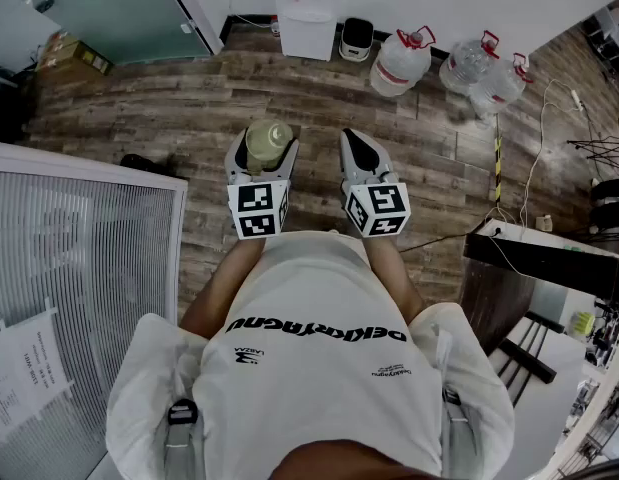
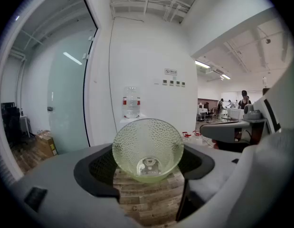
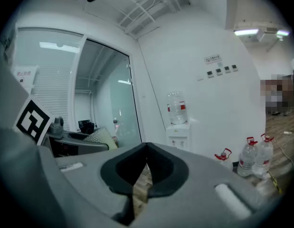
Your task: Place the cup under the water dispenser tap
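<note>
office, open-plan. far wall: white water dispenser (image 1: 307, 13), spare water jugs (image 1: 401, 60) standing to its right, frosted glass partition (image 1: 119, 8) to its left. wood-plank floor (image 1: 189, 108). slatted blinds (image 1: 79, 268) near left. desks with people at them (image 2: 233, 112) far right.

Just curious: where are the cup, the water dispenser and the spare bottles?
cup (image 2: 147, 148), left gripper view, dimpled wall.
water dispenser (image 1: 307, 23), head view, white front.
spare bottles (image 1: 401, 63), head view, leftmost bottle's body.

Head camera looks down; both gripper views face dispenser (image 2: 131, 109).
</note>
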